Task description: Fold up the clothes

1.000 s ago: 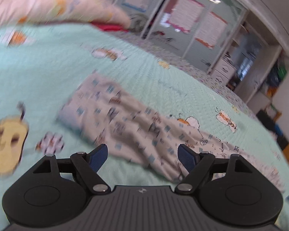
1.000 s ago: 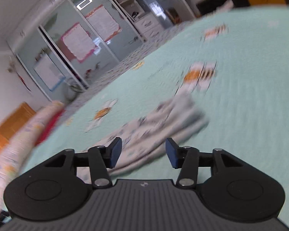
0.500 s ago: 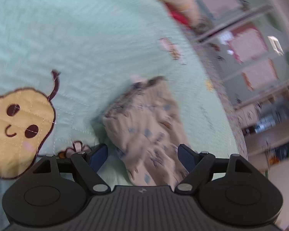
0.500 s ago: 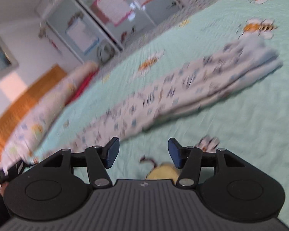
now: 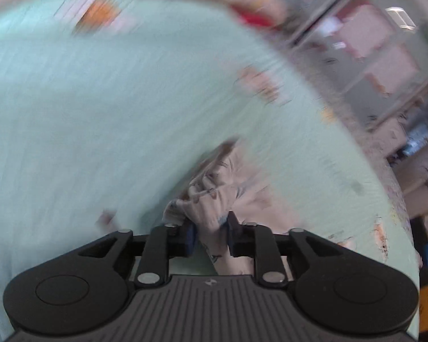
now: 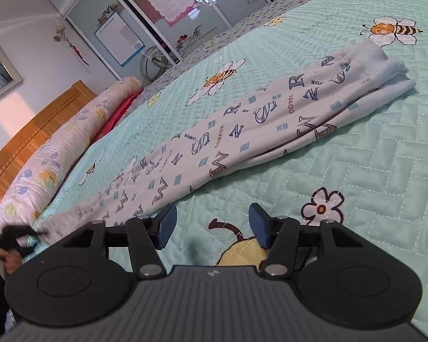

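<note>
Printed trousers (image 6: pixel 242 131) lie on the bed (image 6: pixel 371 171), doubled lengthwise into 1 long strip from 8 to 2 o'clock. Left gripper (image 5: pixel 209 235) fingers clamp the near end; right gripper (image 6: pixel 211 225) fingers spread, holding nothing. Crosswise folding appears left.

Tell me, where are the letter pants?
In the right wrist view, the pants lie stretched across the green quilt, just beyond the open right gripper, near the bee picture.
</note>
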`<state>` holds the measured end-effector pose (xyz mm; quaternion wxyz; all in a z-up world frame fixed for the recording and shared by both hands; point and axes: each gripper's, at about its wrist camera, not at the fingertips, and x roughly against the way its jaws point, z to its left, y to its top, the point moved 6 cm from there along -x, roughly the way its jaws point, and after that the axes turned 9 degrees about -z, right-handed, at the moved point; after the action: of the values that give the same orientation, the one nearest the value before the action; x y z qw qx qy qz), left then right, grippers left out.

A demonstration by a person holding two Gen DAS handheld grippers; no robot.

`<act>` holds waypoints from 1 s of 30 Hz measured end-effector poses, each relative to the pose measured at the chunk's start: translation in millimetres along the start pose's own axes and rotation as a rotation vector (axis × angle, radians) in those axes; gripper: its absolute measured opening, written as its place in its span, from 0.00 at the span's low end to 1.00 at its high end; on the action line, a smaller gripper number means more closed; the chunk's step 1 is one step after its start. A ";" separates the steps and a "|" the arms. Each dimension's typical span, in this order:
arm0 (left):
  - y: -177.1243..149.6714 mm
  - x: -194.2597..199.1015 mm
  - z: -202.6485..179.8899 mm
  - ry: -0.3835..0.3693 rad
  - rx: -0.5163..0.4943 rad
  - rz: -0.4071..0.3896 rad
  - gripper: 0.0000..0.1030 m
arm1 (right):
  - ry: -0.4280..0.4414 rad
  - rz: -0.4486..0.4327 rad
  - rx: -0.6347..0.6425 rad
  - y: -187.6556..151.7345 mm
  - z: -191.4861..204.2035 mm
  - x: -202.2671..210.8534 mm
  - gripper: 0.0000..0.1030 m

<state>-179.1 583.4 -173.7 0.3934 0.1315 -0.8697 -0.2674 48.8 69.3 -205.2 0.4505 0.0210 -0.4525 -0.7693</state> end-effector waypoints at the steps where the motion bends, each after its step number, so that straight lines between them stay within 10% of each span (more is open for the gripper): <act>1: -2.4 7.6 6.8 -0.024 0.039 -0.023 0.23 | 0.003 -0.007 0.002 1.4 3.6 2.9 0.55; 3: -4.6 30.6 12.9 -0.034 0.061 -0.108 0.46 | 0.046 -0.014 0.014 3.5 18.4 8.9 0.55; 7: -5.9 81.8 -11.0 -0.052 -0.075 -0.271 0.53 | 0.137 0.043 0.234 -6.7 89.5 -5.1 0.39; 9: -13.4 90.6 -41.6 -0.072 -0.221 -0.266 0.53 | 0.218 0.081 0.354 -18.8 140.5 -25.3 0.11; 14: -56.0 45.1 -107.5 -0.076 -0.673 -0.127 0.36 | 0.364 0.178 0.478 -60.5 258.4 -104.3 0.03; 17: -73.8 0.0 -67.9 -0.005 -0.575 0.020 0.21 | 0.348 0.244 0.478 -82.9 298.6 -164.9 0.04; 23: -73.2 7.7 -45.0 -0.087 -0.449 -0.045 0.03 | 0.212 0.335 0.465 -94.4 277.0 -244.2 0.00; 30: -70.1 0.5 -44.2 -0.111 -0.403 -0.083 0.42 | 0.392 0.322 0.447 -93.4 330.9 -226.5 0.08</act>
<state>-144.8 509.6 -189.1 0.3520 0.0709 -0.8129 -0.4586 -25.4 471.9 -161.9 0.6288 0.1953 -0.5124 -0.5513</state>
